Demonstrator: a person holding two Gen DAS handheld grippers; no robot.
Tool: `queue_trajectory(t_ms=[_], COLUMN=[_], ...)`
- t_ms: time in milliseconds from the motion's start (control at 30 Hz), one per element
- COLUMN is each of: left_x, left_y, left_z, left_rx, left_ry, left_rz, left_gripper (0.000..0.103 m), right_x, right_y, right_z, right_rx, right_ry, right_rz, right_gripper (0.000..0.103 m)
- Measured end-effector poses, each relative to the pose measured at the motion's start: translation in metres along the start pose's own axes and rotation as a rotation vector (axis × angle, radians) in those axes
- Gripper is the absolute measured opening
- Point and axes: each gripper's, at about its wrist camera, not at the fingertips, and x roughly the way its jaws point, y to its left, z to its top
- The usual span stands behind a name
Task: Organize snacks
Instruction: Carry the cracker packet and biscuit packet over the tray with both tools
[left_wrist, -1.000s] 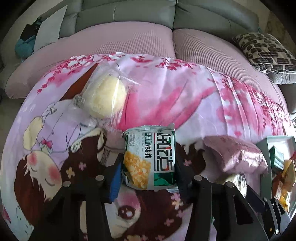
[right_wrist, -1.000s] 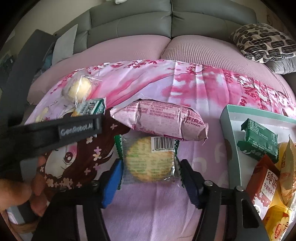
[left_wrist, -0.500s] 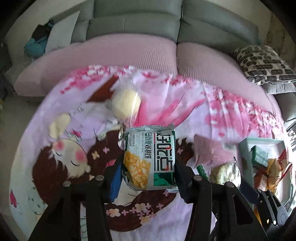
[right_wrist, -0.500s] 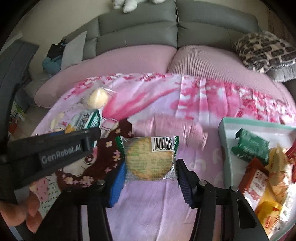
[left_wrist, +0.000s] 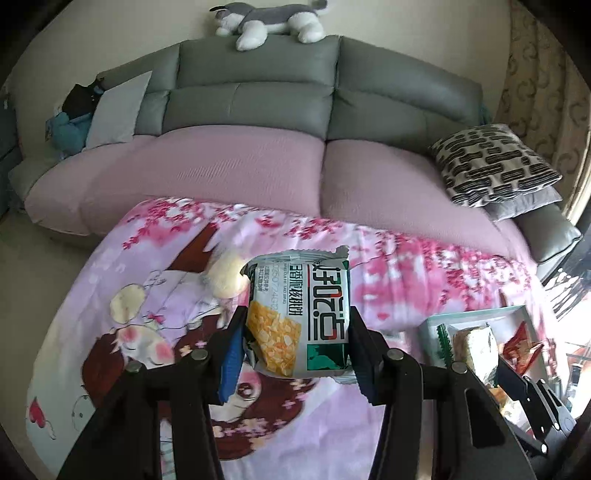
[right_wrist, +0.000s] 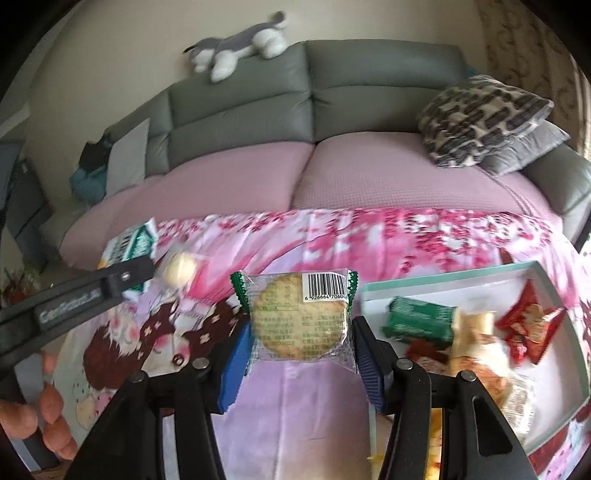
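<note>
Two packets in hand, both clear of the pink cartoon-print blanket (left_wrist: 406, 424) that covers the surface in front of the grey sofa (left_wrist: 258, 96).

Left gripper (left_wrist: 295, 343): blue pads clamped on either side of a white-and-green foil snack packet with a yellow cracker picture (left_wrist: 299, 317), held upright above the blanket.

Right gripper (right_wrist: 301, 350): pads pressed on the sides of a round biscuit in a clear wrapper with green crimped ends and a barcode (right_wrist: 297, 319). Biscuit hangs just left of the shallow pale-green box (right_wrist: 443, 280), not yet over it.

Box already holds a dark green packet (right_wrist: 421, 319), a red packet (right_wrist: 528, 325) and others, blurred.

One pale round bun in clear film (right_wrist: 179, 267) lies on the blanket, far left.

Step in hand, as I read it: carry phase, both snacks lifted and bound for the box.

Next move calls for: swing the right packet rightward over the near rim, lower onto free floor beside the green packet, then part the pads. Left packet has farther to travel; keep the two grippers from crossing.
</note>
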Motion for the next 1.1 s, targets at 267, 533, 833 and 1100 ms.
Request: queue_trajectory(t_ms=[267, 533, 833, 1100], left_x=[-0.006, -0.003, 0.009, 0.026], left_y=[-0.042, -0.083, -0.138, -0.185], left_z=[-0.001, -0.007, -0.023, -0.048], left_rx=[0.071, 0.159, 0.28, 0.406], left_ry=[-0.008, 0.01, 0.066, 0.138], left_rz=[-0.082, -0.143, -0.203, -0.218], left_gripper=[0.052, 0.052, 0.052, 0.052], right_x=[-0.014, -0.023, -0.046, -0.055], right_y=[-0.061, -0.135, -0.199, -0.242], right_z=[0.011, 0.005, -0.008, -0.028], right_rx=[0.143, 0.334, 0.493, 0.61], right_ry=[-0.022, 0.014, -0.007, 0.008], right_rz=[-0.098, -0.208, -0.298, -0.381], right_gripper=[0.057, 0.057, 0.057, 0.057])
